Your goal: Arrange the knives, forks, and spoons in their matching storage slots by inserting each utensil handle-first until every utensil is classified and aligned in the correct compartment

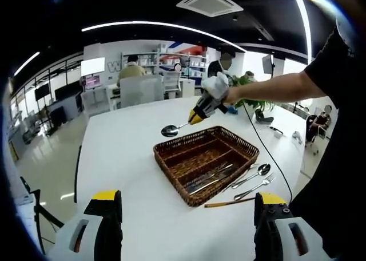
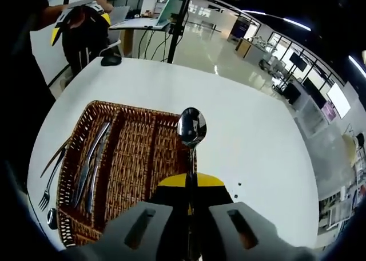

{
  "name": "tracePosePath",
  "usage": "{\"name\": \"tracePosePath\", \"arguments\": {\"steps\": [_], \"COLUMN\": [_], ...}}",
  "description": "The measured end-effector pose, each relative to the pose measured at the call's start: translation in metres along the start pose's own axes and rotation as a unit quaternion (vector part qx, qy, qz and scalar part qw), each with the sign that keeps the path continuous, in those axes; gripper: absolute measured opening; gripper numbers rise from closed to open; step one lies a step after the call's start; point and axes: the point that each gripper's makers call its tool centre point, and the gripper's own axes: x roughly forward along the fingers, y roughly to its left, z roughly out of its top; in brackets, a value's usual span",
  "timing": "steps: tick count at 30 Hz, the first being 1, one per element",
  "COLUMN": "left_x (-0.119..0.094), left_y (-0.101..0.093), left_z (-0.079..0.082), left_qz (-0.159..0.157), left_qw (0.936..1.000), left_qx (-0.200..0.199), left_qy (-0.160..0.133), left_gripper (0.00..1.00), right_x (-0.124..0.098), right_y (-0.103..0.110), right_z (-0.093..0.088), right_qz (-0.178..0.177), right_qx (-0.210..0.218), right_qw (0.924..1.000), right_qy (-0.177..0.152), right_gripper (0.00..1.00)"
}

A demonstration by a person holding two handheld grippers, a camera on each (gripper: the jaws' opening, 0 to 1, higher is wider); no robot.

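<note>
Right gripper [image 1: 194,118], yellow-tipped: clamped on the handle of a shiny steel spoon [image 2: 191,127], bowl forward, held above the brown wicker divided tray's [image 1: 171,152] far edge; knives [image 2: 91,163] lie in one compartment. Left gripper [image 1: 186,215]: jaws wide apart, nothing between. White table [image 1: 126,135]: spoon [image 1: 257,171], fork [image 1: 260,185] and a wooden-handled utensil [image 1: 229,202] beside the tray

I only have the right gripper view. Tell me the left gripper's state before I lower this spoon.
Observer: The left gripper is open and holds nothing, low over the table's near end.
Operator: Report anything by the basket that I can't see.
Observer: A black cable trails from the right gripper, which holds the spoon, across the table and past the side of the basket where the loose fork lies.
</note>
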Motion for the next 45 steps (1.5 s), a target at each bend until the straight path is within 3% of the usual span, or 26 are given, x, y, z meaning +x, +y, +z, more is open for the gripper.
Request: {"name": "tracePosePath", "arguments": {"steps": [14,29,34,39,45], "left_x": [0.000,-0.008,-0.014,-0.018,-0.021], "left_y": [0.005,0.011,0.014,0.013,0.013], "left_z": [-0.002,-0.013,-0.018,-0.024,-0.028], "left_qz": [0.008,0.017,0.024,0.030,0.032], "left_qw": [0.9999,0.9996,0.9994,0.9990,0.9988], "left_qx": [-0.006,-0.013,-0.016,-0.020,-0.020], "left_qy": [0.006,0.016,0.020,0.026,0.032], "left_gripper": [1.00,1.00,1.00,1.00,1.00], "right_x": [0.028,0.057,0.067,0.076,0.080], "right_y": [0.013,0.020,0.025,0.024,0.023], "right_z": [-0.018,-0.042,-0.046,-0.057,-0.052], "right_qz": [0.020,0.034,0.033,0.018,0.005], "right_qx": [-0.003,0.047,0.043,0.001,-0.008], "right_qw": [0.9997,0.9979,0.9979,0.9980,0.9985], "right_qy": [0.013,0.028,0.035,0.061,0.054], "right_gripper": [0.00,0.00,0.00,0.00,0.00]}}
